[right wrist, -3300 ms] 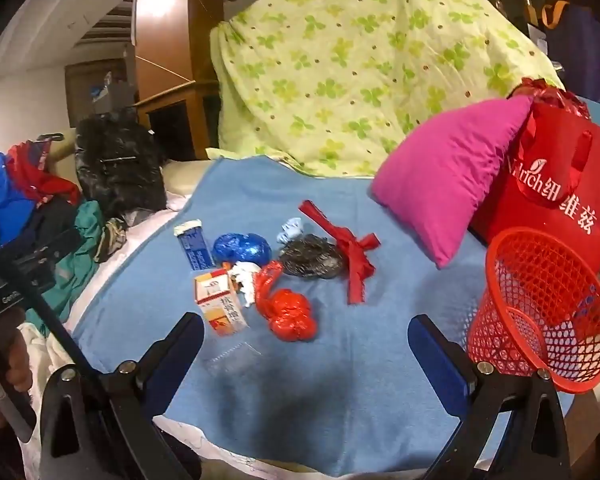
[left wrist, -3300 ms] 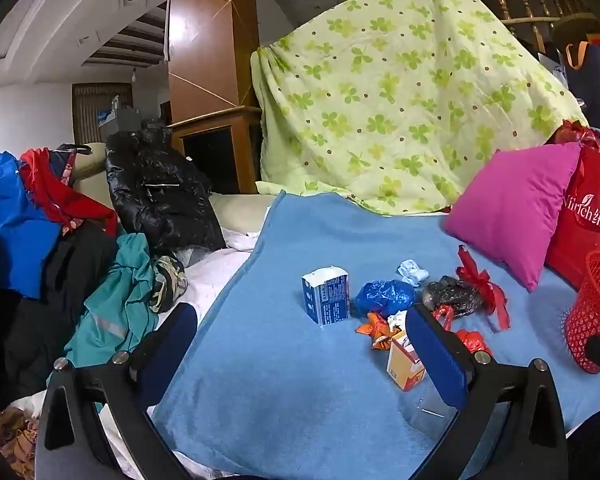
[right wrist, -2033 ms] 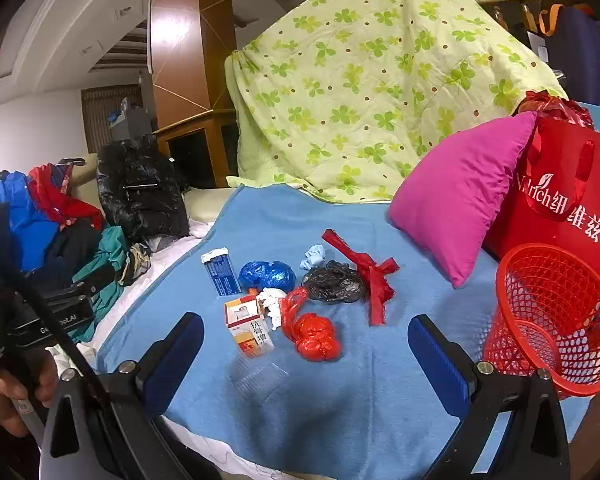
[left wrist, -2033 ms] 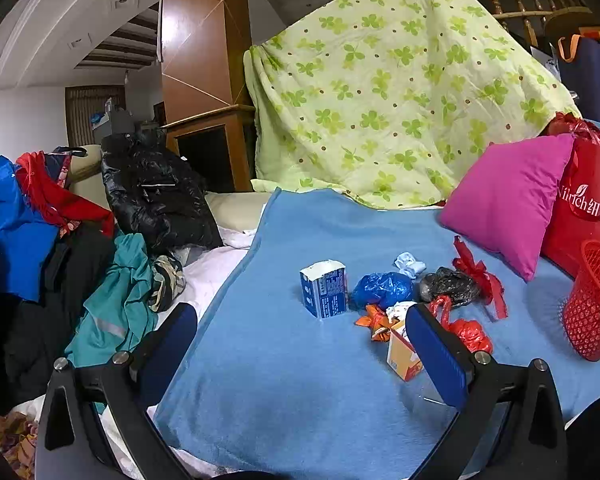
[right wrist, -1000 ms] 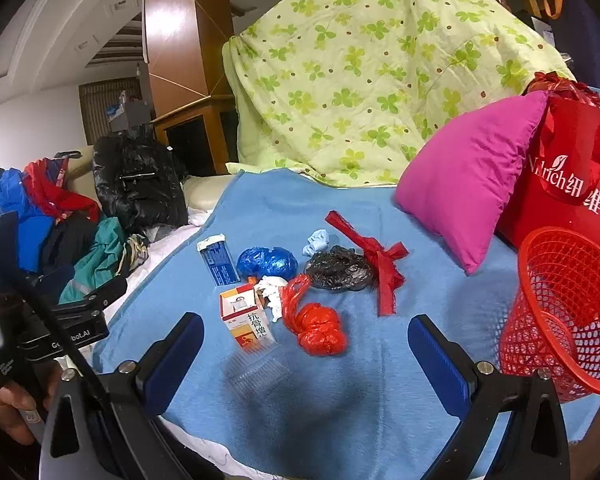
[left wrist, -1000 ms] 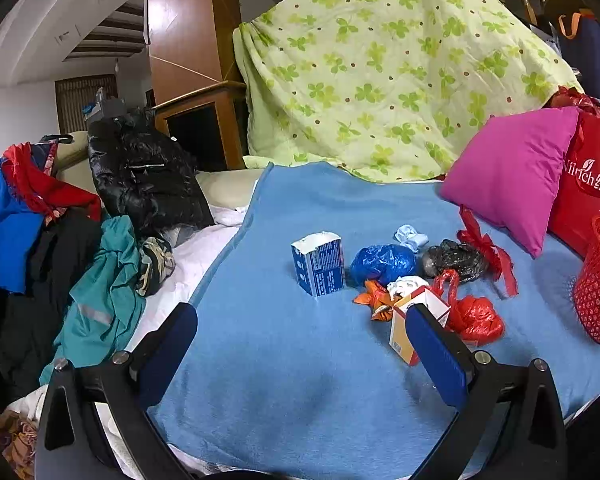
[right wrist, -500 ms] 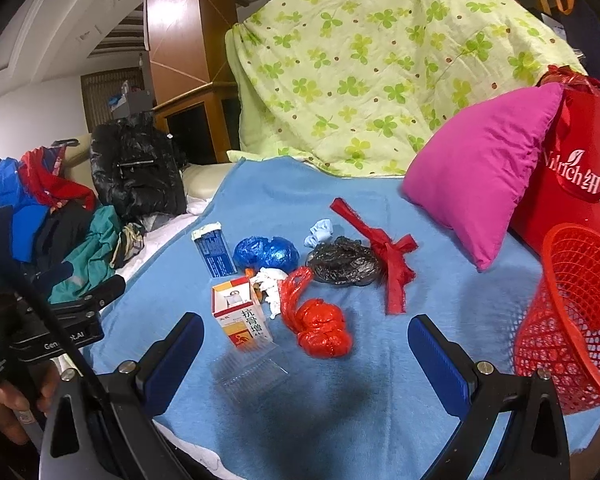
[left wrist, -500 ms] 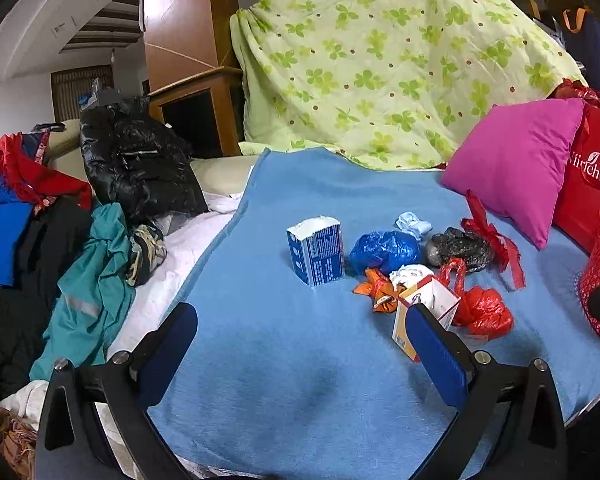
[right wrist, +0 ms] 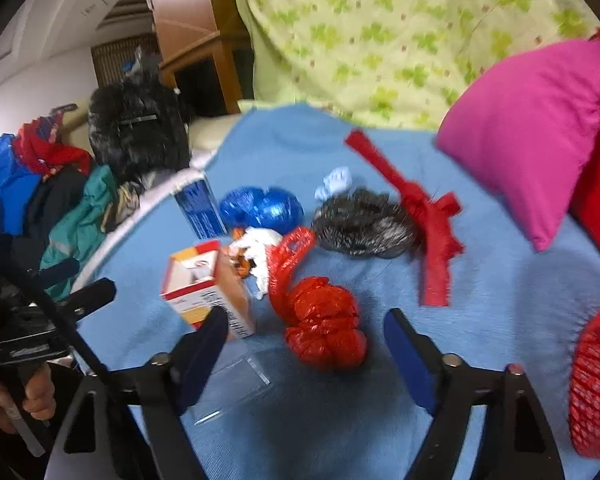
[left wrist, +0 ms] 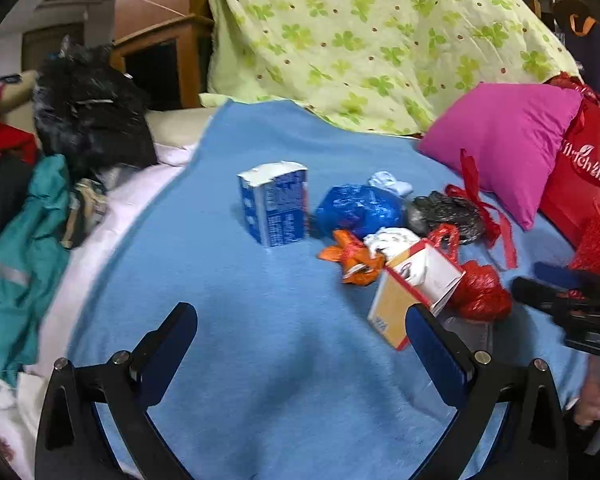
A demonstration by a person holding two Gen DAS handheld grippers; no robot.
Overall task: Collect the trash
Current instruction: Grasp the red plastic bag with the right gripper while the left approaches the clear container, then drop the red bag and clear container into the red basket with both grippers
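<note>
Trash lies in a cluster on the blue blanket [left wrist: 228, 280]: a blue-and-white carton [left wrist: 274, 204], a blue bag [left wrist: 358, 210], a black bag [left wrist: 444, 212], a red ribbon [left wrist: 488, 208], an orange wrapper [left wrist: 352, 258] and an orange-and-white box [left wrist: 412, 292]. My left gripper [left wrist: 300, 340] is open over bare blanket, short of the carton. My right gripper [right wrist: 304, 344] hovers low over the red plastic bag [right wrist: 324, 328]. Its jaws are closing, with the bag between the fingers and the pads clear of it. A clear plastic piece [right wrist: 236, 384] lies beside its left finger.
A red mesh basket [right wrist: 596, 380] stands at the right edge, with a red shopping bag [left wrist: 580, 184] and a pink pillow [left wrist: 500, 136] behind it. A green floral quilt [left wrist: 360, 40] rises at the back. Piled clothes [left wrist: 28, 240] lie left of the blanket.
Both grippers have dropped and come closer to the trash. The right gripper's jaws have narrowed from wide open, now on either side of the red bag.
</note>
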